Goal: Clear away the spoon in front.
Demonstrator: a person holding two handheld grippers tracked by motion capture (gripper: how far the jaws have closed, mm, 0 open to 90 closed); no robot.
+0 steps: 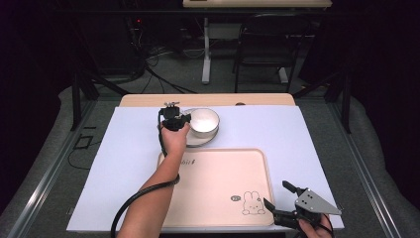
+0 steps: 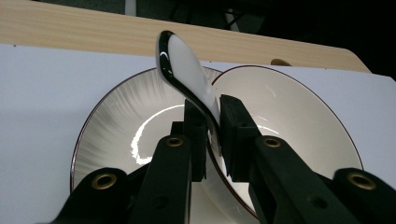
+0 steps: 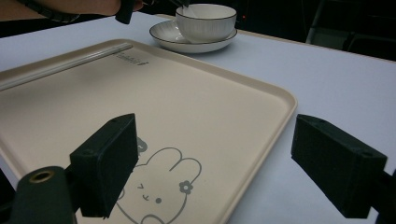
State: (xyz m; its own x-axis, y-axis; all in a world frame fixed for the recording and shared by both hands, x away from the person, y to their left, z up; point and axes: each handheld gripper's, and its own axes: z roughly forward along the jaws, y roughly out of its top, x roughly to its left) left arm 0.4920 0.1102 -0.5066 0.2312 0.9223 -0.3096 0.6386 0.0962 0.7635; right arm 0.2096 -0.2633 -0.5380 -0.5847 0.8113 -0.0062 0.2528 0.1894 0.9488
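Left tool (image 2: 212,135) clamps a white spoon (image 2: 187,70) over the bowl (image 2: 289,107) and plate (image 2: 107,126).
Right tool (image 3: 215,172) gapes, empty, above the beige tray (image 3: 196,107); the crockery sits just beyond the tray on the desk (image 1: 129,144).

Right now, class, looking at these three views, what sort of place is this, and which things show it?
Probably a lab or studio set up for recording, not a dining room: a table covered with white sheet, cables on the floor, dark surroundings, and an office chair behind.
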